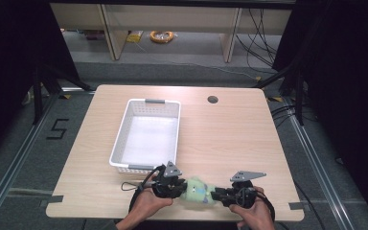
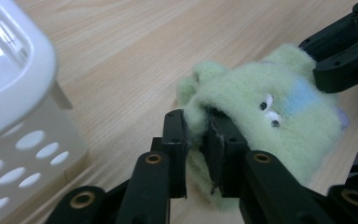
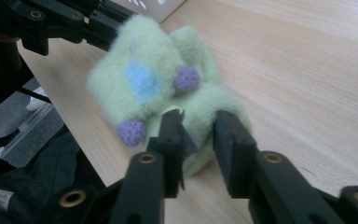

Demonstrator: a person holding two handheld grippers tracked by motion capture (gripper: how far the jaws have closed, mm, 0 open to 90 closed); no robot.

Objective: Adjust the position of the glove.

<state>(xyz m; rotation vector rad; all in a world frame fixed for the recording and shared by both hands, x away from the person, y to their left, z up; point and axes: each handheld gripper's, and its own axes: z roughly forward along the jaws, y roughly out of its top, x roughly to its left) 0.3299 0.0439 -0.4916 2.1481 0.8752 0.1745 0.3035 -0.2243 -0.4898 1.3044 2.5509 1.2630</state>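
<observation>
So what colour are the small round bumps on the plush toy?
Purple bumps on the plush toy, clearest in the right gripper view.

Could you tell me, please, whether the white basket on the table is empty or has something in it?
Empty: the high view shows the white basket's bare floor, while the green plush toy lies outside it on the table.

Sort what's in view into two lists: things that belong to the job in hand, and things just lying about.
In the job:
- green plush toy, between both sets of jaws at the table's near edge
- left gripper
- right gripper
- white basket, probably; it sits right beside the toy

Lying about:
- orange cable coil on the floor beyond the table
- loose cables on the floor
</observation>
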